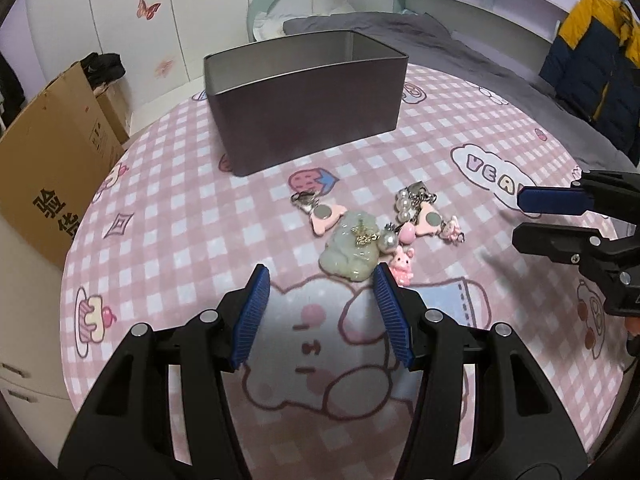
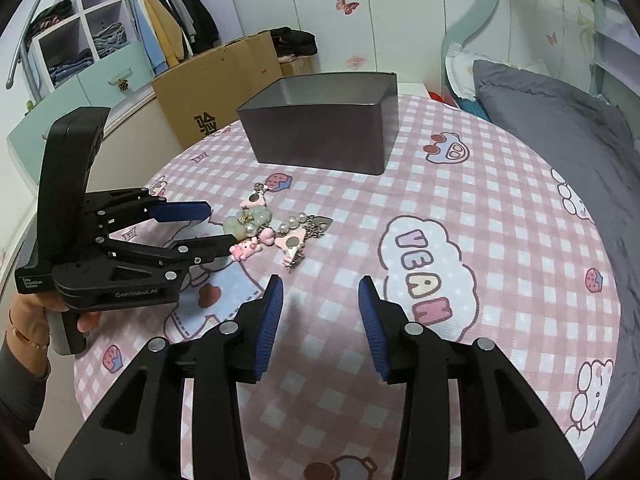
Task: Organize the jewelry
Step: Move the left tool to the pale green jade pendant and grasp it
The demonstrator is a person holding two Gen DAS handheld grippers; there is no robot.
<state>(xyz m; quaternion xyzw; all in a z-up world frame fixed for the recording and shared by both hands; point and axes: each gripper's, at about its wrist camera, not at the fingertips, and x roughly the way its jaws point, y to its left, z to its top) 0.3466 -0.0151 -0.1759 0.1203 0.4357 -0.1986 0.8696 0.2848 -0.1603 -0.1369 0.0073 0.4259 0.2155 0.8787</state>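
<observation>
Two grippers hover over a round surface (image 1: 168, 216) covered with a pink checked cloth printed with cartoon figures. The left gripper (image 1: 320, 276) has its fingers about half open and empty; the blue ribbed pad of its right finger (image 1: 390, 312) sits just beside a pale green, glossy, stone-like charm (image 1: 350, 254), which suggests it is lined up to take that piece first. The right gripper (image 2: 320, 292) has its fingers moderately open and empty, aimed at bare cloth near the cluster, probably waiting its turn or preparing to take a second piece. The jewelry lies in one loose heap at the middle of the surface: the green charm with a small gold ornament on top, a short string of round white pearls (image 1: 402, 204), flat pink heart-shaped pieces with round metal discs (image 1: 326, 216), a small moulded pink bunny figure (image 1: 402, 268), and thin metal chains and clasps. An open rectangular tin (image 1: 304, 104), dark and matte outside and brushed silver inside, stands at the far side of the surface, well apart from the heap; with no lid, it is the likely container for the pieces. No piece can be seen in it.
</observation>
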